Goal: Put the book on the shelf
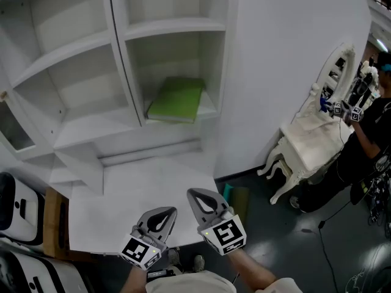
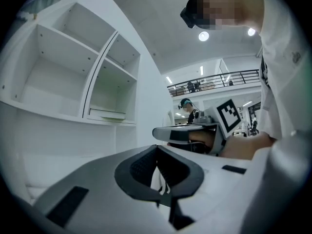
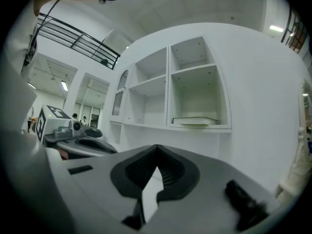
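Observation:
A green book (image 1: 177, 99) lies flat in the lower right compartment of the white shelf unit (image 1: 119, 66). It shows as a thin slab in the left gripper view (image 2: 108, 113) and the right gripper view (image 3: 195, 121). Both grippers hang low over the front of the white desk (image 1: 140, 191), well short of the shelf. My left gripper (image 1: 171, 210) is shut with nothing in it, its tips meeting (image 2: 157, 147). My right gripper (image 1: 191, 191) is beside it, also shut and empty (image 3: 157, 147). Each gripper sees the other to its side.
A white ornate side table (image 1: 308, 145) stands against the wall at the right, with a person in black (image 1: 366, 145) beside it. A green object (image 1: 235, 197) lies on the dark floor by the desk corner. White and black equipment (image 1: 15, 209) sits at the far left.

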### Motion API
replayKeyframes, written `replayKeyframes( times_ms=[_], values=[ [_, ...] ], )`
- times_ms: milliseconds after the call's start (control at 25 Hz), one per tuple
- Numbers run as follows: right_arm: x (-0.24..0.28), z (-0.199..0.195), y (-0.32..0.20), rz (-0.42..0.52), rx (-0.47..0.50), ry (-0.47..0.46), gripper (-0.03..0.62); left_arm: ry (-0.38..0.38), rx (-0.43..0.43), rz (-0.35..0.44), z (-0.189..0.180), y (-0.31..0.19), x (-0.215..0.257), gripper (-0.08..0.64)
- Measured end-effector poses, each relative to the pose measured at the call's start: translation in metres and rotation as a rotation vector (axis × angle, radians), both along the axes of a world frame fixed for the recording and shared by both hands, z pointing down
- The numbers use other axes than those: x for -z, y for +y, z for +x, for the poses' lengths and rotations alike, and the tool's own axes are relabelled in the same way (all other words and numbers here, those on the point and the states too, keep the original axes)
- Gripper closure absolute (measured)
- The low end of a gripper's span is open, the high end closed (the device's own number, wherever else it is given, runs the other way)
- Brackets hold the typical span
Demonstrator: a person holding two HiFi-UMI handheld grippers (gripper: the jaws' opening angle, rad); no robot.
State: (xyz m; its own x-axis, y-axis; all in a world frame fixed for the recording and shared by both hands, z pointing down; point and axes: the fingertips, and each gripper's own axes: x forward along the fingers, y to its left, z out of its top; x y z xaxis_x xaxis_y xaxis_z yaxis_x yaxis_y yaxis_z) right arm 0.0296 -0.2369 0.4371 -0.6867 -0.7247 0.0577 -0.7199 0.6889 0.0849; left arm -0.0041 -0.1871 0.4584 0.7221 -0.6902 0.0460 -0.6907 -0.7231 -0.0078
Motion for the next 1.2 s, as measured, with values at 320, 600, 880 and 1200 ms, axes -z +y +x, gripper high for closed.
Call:
replayKeyframes(
  times_ms=[320,600,880,1200],
  values=[
    [-0.018,-0.024,0.033,0.008,0.096,-0.013,0.580,0.009,0.064,0.002,-0.025,0.018,-0.001,0.551],
    [-0.020,-0.039,0.060,0.054,0.081,0.001,0.580,0.015,0.044,0.005,-0.037,0.034,-0.005,0.551],
    [-0.031,-0.044,0.081,0.028,0.041,-0.003,0.580,0.018,0.008,0.004,-0.040,0.050,-0.010,0.551],
    [-0.040,-0.045,0.089,-0.038,-0.018,0.020,0.580,0.025,-0.034,-0.013,-0.043,0.053,-0.017,0.551]
  ],
)
